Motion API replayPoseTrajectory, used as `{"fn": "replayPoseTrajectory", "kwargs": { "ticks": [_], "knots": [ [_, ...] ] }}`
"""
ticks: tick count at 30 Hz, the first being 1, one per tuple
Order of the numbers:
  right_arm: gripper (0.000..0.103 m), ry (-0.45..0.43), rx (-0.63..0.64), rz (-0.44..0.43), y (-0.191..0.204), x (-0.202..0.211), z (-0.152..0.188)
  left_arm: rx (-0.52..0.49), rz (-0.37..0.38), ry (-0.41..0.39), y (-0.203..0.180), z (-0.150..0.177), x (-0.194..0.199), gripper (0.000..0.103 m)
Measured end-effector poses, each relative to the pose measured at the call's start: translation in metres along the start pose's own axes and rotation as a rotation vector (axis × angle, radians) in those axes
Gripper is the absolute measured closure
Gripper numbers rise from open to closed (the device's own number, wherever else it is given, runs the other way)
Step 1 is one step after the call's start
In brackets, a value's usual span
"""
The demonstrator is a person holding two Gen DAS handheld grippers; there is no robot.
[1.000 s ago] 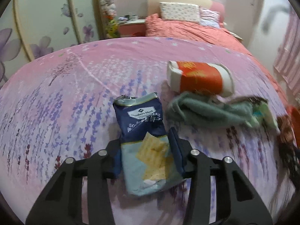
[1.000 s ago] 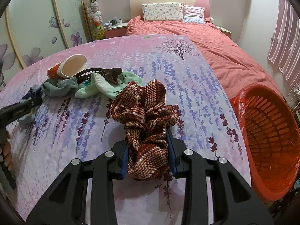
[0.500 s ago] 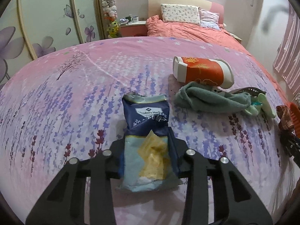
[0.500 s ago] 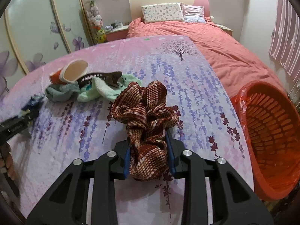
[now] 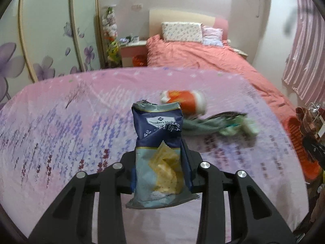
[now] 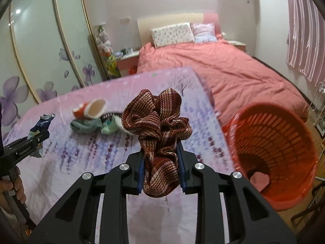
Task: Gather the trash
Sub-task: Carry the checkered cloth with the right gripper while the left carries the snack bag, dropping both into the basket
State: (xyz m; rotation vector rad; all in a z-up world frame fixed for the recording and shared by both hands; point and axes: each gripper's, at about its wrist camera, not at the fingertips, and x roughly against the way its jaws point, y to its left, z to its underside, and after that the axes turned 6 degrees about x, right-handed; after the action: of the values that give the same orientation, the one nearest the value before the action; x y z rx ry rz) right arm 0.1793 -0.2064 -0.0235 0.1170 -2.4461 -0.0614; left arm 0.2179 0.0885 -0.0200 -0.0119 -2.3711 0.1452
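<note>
I am holding one piece in each hand. The left gripper point(image 5: 160, 172) is clenched on the cracker bag point(image 5: 159, 148), its fingers pinching the lower half so the torn top stands up at frame centre and nothing spills. The right gripper point(image 6: 160, 172) is gripping the striped scrunchie point(image 6: 157, 140), squeezed between the blue pads with its ruffles bunching above them. Both sets of fingers have just been closing onto these loads, and both loads now appear to be hanging clear of the flowered bedspread point(image 5: 61, 134).

I am aiming for the orange basket point(image 6: 284, 162), which is sitting at the right of the right wrist view, beside the bedspread's edge, mouth tilted toward me. That looks like the drop point, so I judge the carry is next.

Still lying on the bedspread, in the left centre of that view, are the orange cup point(image 6: 91, 109), tipped on its side, and the green socks point(image 6: 89, 126) just beside it.
</note>
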Motion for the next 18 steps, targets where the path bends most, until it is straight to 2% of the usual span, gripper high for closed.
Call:
{"fn": "replayPoseTrajectory", "kwargs": {
  "ticks": [10, 18],
  "knots": [
    [0.076, -0.116, -0.019, 0.081, -0.031, 0.051, -0.01, -0.075, 0.151, -0.088, -0.074, -0.01, 0.055, 0.068],
    [0.076, -0.16, -0.076, 0.133, -0.066, 0.069, -0.006, -0.142, 0.278, -0.101, -0.14, -0.01, 0.069, 0.068]
  ]
}}
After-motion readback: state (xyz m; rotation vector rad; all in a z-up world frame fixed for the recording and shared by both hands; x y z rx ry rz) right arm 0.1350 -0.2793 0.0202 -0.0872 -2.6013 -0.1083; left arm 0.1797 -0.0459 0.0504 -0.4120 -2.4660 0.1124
